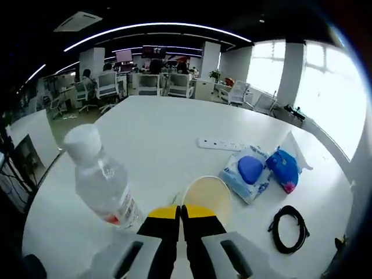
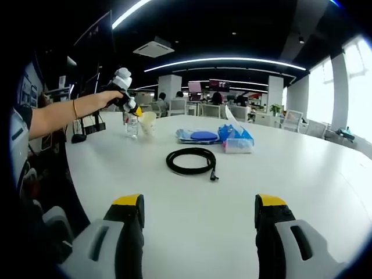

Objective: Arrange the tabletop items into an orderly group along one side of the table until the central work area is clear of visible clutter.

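Your left claw [image 1: 180,218] has its yellow-tipped jaws pressed together on the near rim of the paper cup [image 1: 207,196], a pale cup standing upright on the white desk [image 1: 157,139]. In the left gripper view, a clear water bottle [image 1: 103,185] with a white cap stands just beside the cup, close to the jaws but not held.

Past the cup in that view lies a flat pack of wet wipes [image 1: 248,172] with a blue lid. Touching it is a blue soft pack of tissues [image 1: 283,168] with a white sheet poking out of the top. A white power strip [image 1: 226,143] lies farther back, apart from the packs. A coiled black cable [image 1: 290,228] sits near the desk edge, apart from the packs and closer to you than they are.

Your right claw [image 2: 199,216] is spread wide, holding nothing, and hovers low over a bare stretch of the desk. In the right gripper view, the black cable lies straight ahead in the middle of the desk. The wipes and the tissue pack sit behind it, and the cup and bottle stand together at the far left, where your hand [image 2: 110,96] holds the left claw over them.

An office with chairs [image 1: 149,85] and desks fills the background.
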{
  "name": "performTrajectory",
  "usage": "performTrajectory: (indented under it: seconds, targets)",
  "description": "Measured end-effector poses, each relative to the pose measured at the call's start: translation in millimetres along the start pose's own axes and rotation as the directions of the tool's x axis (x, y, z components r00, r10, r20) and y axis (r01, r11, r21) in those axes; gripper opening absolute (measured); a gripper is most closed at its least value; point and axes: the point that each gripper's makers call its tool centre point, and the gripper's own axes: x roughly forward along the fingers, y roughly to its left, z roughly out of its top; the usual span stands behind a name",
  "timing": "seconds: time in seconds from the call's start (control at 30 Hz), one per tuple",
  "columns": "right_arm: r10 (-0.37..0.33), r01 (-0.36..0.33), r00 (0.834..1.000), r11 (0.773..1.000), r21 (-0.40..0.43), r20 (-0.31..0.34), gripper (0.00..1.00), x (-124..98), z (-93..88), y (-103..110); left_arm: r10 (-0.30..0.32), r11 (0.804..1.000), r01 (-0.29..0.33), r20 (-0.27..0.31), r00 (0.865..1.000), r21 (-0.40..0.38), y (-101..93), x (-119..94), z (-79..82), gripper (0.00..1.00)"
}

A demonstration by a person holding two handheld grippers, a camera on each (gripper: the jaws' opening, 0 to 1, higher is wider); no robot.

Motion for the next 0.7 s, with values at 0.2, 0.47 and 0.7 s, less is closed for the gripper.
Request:
performTrajectory:
  seconds: [0.2,0.47,0.7]
  targets:
    - [0.004,-0.004,1.0,1.0,-0.001,-0.006,0.75,-1,-1.5,2,0.0,1.0,0.0,-0.008,1.0,-0.015,-2.1,-5,-1.3,0.0]
    - [0.005,-0.005,1.0,1.0,0.003,0.005,0.75,-4,-0.6,2,0.021,1.0,-0.021,-0.048,0.999,0.009,-1.1,-11,-7.9,0.0]
    - [0.002,-0.002,1.0,1.0,0.006,0.006,0.75,-6,-2.0,1,0.017,1.0,-0.016,-0.095,0.995,0.01,-4.8,-15,-13.4,0.0]
